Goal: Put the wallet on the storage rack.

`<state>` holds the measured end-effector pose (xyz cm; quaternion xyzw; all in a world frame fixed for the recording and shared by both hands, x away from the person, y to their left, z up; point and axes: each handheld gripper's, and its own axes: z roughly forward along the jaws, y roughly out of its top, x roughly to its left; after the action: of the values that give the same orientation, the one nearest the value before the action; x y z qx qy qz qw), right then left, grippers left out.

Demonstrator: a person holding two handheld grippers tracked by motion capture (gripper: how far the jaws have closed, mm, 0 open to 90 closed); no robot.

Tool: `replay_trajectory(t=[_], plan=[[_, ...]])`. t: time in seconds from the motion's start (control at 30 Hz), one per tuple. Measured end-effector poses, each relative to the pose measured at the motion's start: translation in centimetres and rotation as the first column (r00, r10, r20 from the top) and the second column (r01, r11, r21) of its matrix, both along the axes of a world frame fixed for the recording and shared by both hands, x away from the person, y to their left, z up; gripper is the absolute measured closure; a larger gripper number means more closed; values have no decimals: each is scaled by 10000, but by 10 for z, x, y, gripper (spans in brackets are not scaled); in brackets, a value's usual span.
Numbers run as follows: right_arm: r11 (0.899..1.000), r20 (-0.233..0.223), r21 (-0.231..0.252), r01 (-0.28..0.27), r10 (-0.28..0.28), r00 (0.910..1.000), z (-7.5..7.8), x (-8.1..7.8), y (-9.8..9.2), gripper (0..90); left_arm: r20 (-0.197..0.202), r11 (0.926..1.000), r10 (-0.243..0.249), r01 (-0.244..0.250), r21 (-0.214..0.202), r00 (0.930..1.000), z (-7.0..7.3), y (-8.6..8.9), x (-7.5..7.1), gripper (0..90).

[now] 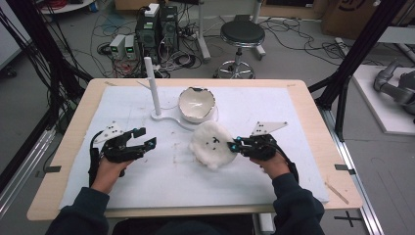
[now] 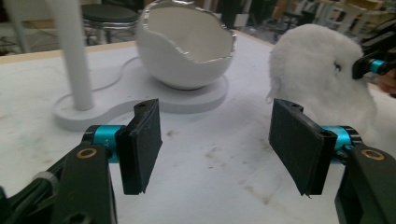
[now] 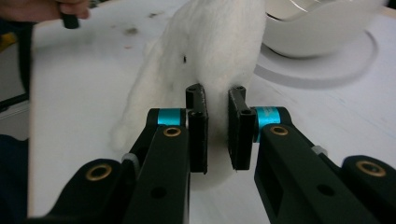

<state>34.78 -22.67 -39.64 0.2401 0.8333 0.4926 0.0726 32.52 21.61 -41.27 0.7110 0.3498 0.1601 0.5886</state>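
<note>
High view: the fluffy white plush toy (image 1: 211,145) lies on the white padded table cover (image 1: 147,181), near the middle of the table, with the right gripper (image 1: 235,144) meeting its right edge. Right gripper view: the 2 black jaws are pressed together on a fold of the toy's (image 3: 210,51) white fleece, which bulges above and below the pads (image 3: 198,126); the rest of the toy stretches away from the jaws toward the white eggshell-shaped ceramic bowl (image 3: 322,28). Left gripper view: the left gripper (image 2: 215,144) stands well apart from the toy (image 2: 317,79), its jaws spread with only bare cover between them. The toy is a rounded, woolly mass of soft pile, pure white, bearing small black stitched marks (image 1: 214,141) on its upper face. Just beyond it sits the bowl (image 1: 196,104) with a jagged rim, on a flat white base (image 1: 169,119) that also carries an upright white post (image 1: 152,85)
</note>
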Motion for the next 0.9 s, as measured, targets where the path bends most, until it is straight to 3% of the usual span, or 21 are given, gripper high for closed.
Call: replay_trajectory(t=[0.2, 0.4, 0.43, 0.6, 0.67, 0.73, 0.77, 0.8, 0.83, 0.9], plan=[[9947, 298, 79, -1028, 1025, 9943, 5, -6, 26, 814, 88, 9985, -546, 546, 60, 9985, 3, -19, 2, 316], [9866, 260, 1, -1629, 1629, 9863, 5, -8, 41, 816, -49, 9948, -1012, 1011, -83, 9949, 2, -33, 3, 304], [9814, 228, -57, -1920, 1921, 9811, 4, -9, 48, 817, -105, 9929, -1187, 1186, -71, 9929, 0, -37, 3, 302], [9738, 47, -151, -2268, 2269, 9739, 3, -11, 55, 817, -133, 9887, -1496, 1495, -98, 9887, -1, -43, 2, 301], [9718, 72, -164, -2352, 2353, 9719, 2, -11, 58, 818, -230, 9836, -1801, 1798, -118, 9834, -2, -45, 2, 304], [9727, 68, -162, -2317, 2318, 9727, 2, -10, 58, 817, -306, 9801, -1985, 1983, -110, 9796, -2, -47, 1, 366], [9732, 132, -187, -2291, 2294, 9733, 2, -10, 59, 818, -336, 9696, -2448, 2449, -10, 9690, -4, -50, 0, 412], [9732, 132, -187, -2291, 2294, 9733, 2, -10, 59, 818, -336, 9696, -2448, 2449, -10, 9690, -4, -50, 0, 470], [9743, 128, -211, -2244, 2247, 9744, 2, -10, 59, 818, -362, 9598, -2785, 2795, 260, 9597, -4, -55, -3, 552], [9772, 149, -302, -2102, 2107, 9774, 2, -9, 58, 819, -729, 9552, -2879, 2918, 497, 9549, -5, -57, -4, 667]])
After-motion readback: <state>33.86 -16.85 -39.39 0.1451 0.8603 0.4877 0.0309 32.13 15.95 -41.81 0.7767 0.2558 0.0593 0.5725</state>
